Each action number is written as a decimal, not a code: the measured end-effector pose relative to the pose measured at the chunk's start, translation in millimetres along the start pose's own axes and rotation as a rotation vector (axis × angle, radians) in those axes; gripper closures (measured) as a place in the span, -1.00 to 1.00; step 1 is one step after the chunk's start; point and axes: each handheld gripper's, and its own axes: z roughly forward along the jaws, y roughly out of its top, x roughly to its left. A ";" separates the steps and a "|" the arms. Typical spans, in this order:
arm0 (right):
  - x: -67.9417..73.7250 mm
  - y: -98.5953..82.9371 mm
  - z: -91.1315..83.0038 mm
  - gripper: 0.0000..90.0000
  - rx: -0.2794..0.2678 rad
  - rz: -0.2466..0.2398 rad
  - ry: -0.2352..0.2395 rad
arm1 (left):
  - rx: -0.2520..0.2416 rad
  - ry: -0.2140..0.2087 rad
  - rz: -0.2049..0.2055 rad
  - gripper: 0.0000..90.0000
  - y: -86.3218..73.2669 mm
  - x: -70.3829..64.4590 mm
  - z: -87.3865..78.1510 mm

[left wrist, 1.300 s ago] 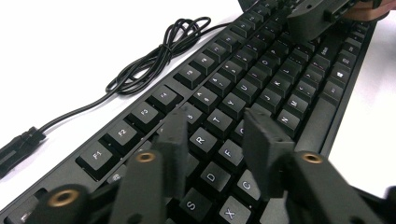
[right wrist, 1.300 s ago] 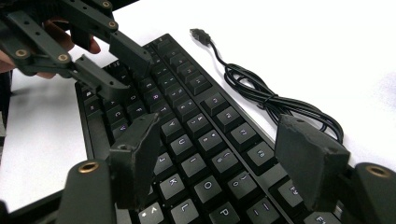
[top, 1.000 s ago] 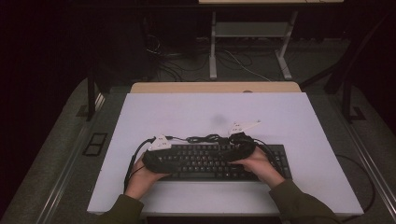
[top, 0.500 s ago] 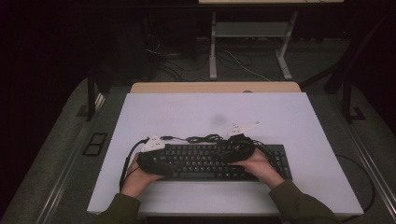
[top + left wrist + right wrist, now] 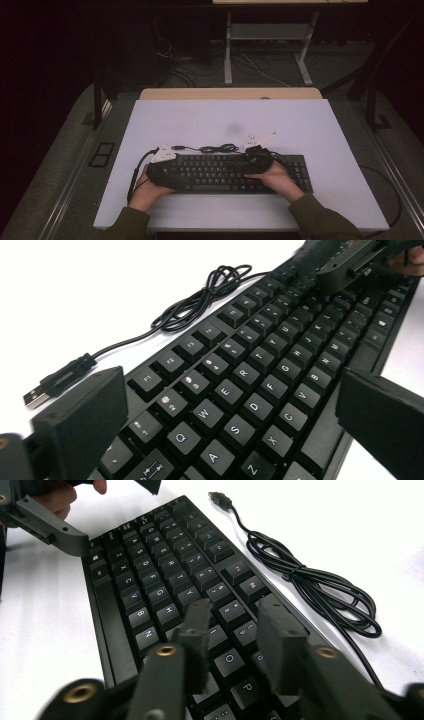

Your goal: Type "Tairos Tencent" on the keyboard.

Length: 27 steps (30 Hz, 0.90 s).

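While the black keyboard (image 5: 227, 172) lies flat on the white worktop (image 5: 200, 125), left tongs (image 5: 225, 415) straddle its left end wide apart; right tongs (image 5: 232, 630) hover narrowly apart over the right keys.

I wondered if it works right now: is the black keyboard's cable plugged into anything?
No, the silver USB plug at the end of the thin black cable lies loose on the white table.
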 end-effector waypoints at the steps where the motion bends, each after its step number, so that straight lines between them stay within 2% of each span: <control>1: 0.1 0.0 0.0 0.60 0.001 -0.001 -0.002 | 0.001 0.000 -0.001 -1.00 -0.1 0.1 0.0; 5: -0.2 0.2 -0.3 0.90 0.008 -0.006 0.000 | 0.003 0.004 0.001 -1.00 -0.2 0.1 0.2; 7: -0.6 0.2 0.0 0.99 0.012 -0.008 0.007 | 0.004 0.002 -0.005 -1.00 -0.6 -0.5 0.6; 27: -1.5 -3.5 10.3 0.99 0.097 -0.026 0.001 | 0.013 -0.003 -0.004 -1.00 -1.1 0.1 0.6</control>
